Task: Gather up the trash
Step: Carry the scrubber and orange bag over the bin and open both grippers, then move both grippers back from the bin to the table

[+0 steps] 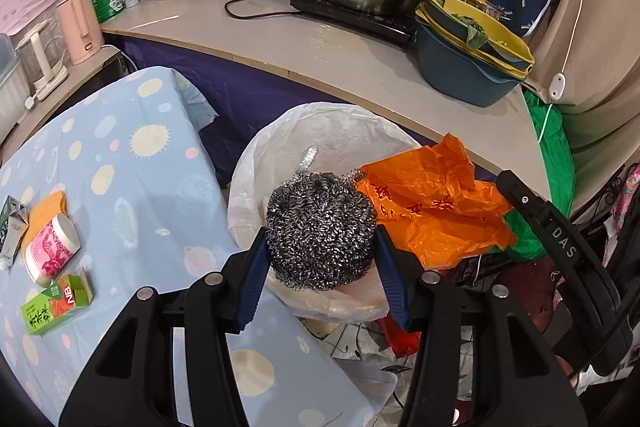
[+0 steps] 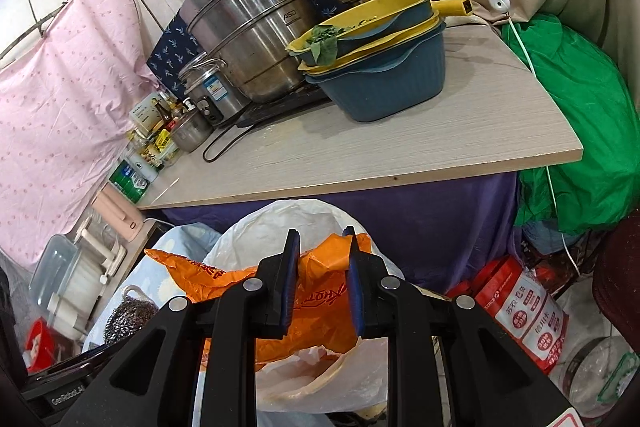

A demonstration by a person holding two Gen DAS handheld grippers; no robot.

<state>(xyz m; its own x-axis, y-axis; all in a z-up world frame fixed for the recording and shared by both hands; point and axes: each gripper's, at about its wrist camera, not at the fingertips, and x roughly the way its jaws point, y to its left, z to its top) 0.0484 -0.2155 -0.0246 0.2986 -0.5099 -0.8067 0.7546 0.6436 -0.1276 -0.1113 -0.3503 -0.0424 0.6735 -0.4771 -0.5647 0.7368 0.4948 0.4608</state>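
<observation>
I have the steel scourer [image 1: 320, 231] pinched between the left gripper [image 1: 322, 267] pads, held over the white-lined bin [image 1: 256, 163], whose bottom it hides; my right gripper [image 2: 320, 279] clamps the crumpled orange bag [image 2: 224, 279] above the same bin; the bag's lower part is cut off behind the fingers.

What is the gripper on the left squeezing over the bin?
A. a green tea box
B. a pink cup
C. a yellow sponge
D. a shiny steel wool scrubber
D: the left gripper has its blue pads pressed on both sides of the steel wool scrubber, above the white-lined trash bin.
</observation>
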